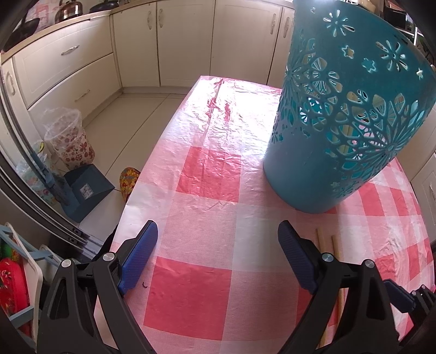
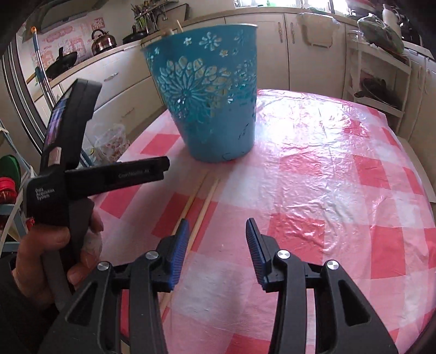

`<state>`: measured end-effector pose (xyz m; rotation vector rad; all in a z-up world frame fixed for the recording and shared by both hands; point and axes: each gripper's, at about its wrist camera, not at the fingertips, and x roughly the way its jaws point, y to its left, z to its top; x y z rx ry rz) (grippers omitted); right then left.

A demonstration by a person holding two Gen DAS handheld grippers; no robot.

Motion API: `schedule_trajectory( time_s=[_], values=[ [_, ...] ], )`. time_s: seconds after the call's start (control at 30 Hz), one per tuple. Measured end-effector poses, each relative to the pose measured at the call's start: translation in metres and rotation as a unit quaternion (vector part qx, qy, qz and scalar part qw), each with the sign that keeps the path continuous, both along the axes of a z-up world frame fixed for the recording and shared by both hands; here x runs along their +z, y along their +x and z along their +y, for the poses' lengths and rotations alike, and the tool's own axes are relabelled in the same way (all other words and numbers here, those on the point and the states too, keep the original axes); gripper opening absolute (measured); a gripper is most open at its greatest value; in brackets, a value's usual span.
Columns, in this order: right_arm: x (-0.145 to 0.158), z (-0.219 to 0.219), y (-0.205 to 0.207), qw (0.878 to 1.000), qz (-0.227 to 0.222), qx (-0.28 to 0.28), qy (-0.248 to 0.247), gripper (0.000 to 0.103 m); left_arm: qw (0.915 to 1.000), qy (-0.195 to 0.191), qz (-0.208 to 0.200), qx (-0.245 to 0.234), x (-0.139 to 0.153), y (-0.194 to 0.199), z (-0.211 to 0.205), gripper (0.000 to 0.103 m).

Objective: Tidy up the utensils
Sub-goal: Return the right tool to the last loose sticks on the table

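Left tongs (image 1: 218, 258) stand wide apart with nothing between the blue pads (image 1: 139, 261), hovering over the checked tablecloth (image 1: 207, 168) near the left edge of the surface. In the right wrist view, the person's left hand (image 2: 54, 245) grips the body of this tool.

Two wooden chopsticks (image 2: 201, 198) lie side by side on the surface, close together and roughly parallel, running from just before the base of the teal holder (image 2: 212, 98) back toward the viewer. In the left wrist view their ends (image 1: 325, 239) show just right of the right pad.

Right tongs (image 2: 216, 234) are partly parted and empty. The left pad (image 2: 181, 239) sits over the near stretch of the chopsticks; whether it touches them cannot be told.

Handling, as a judgement: the chopsticks are light, stiff and thin, and are likely to roll or slip on the glossy plastic cloth. Take hold across the shaft near the middle, where balance is best, and close fully, since the sticks are narrow.

Container: the teal holder is a tall perforated bucket with floral cut-outs, standing upright on the surface. A pale stick tip (image 2: 178, 26) shows above its rim, and pale lengths show through the cut-outs, so some utensils appear to be inside; their number cannot be told.
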<state>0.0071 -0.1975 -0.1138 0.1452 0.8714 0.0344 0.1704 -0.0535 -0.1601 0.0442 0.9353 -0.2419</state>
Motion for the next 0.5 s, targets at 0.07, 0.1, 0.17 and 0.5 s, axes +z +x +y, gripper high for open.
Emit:
schedule_trajectory(
  time_s=[0.07,0.1,0.17,0.5],
  values=[
    [-0.005,0.005,0.004,1.000,0.011,0.005,-0.006,0.033,1.0000,0.000,0.000,0.000,0.000,0.000,0.000,0.086],
    [-0.008,0.007,0.007,1.000,0.015,0.007,-0.009,0.033,1.0000,-0.001,0.000,0.000,0.000,0.000,0.000,0.086],
    [-0.013,0.009,0.010,1.000,0.022,0.010,-0.012,0.033,1.0000,0.000,0.000,0.000,0.000,0.000,0.000,0.086],
    [-0.016,0.004,0.020,0.997,0.027,0.008,-0.067,0.012,0.9974,-0.009,-0.019,-0.069,0.009,-0.012,-0.015,0.086]
  ],
)
